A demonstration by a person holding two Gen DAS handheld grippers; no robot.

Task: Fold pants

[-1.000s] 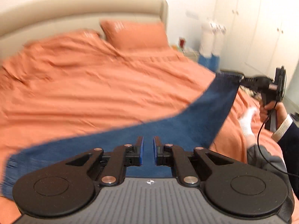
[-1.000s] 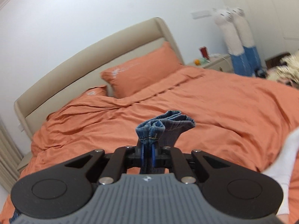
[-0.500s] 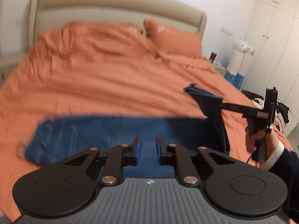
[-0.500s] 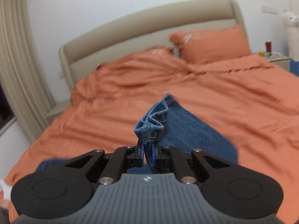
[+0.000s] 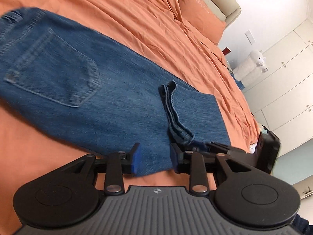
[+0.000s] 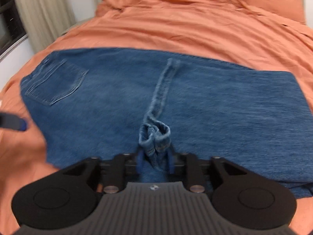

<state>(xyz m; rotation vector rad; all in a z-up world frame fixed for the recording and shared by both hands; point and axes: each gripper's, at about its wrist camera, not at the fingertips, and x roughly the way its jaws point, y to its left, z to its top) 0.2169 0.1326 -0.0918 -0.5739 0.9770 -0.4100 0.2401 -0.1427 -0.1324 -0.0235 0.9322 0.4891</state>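
1. At your far left, the blue denim pants (image 5: 109,90) lie folded over on the bed's wrinkled orange duvet (image 5: 137,19), with the stitched back pocket (image 5: 52,66) facing up at the waist end.
2. Your left gripper (image 5: 154,157) hovers low at the near edge of the denim. Its blue-padded fingers (image 5: 136,158) stand apart, released, with only flat cloth showing in the gap between them.
3. In the right wrist view, one blue tip of the left gripper pokes in at the left edge, just beside the near edge of the pants below the pocket.
4. Near the middle of the pants, the doubled leg hems (image 6: 162,90) run as a narrow pale ridge across the upper layer, from the far edge toward you.
5. Your right gripper (image 6: 155,161) sits at the near end of that ridge. A bunched roll of hem cloth stands between its fingers (image 6: 170,162), which look parted on either side of it; motion blur hides whether they pinch the cloth, so the grip cannot be told.
6. To the right, the fold of the pants (image 6: 293,101) ends in a straight edge on the duvet.
7. Farther right in the left wrist view, an orange pillow (image 5: 199,13) leans at the beige headboard, and a white plush toy (image 5: 252,64) stands before the white wardrobe doors (image 5: 289,90).
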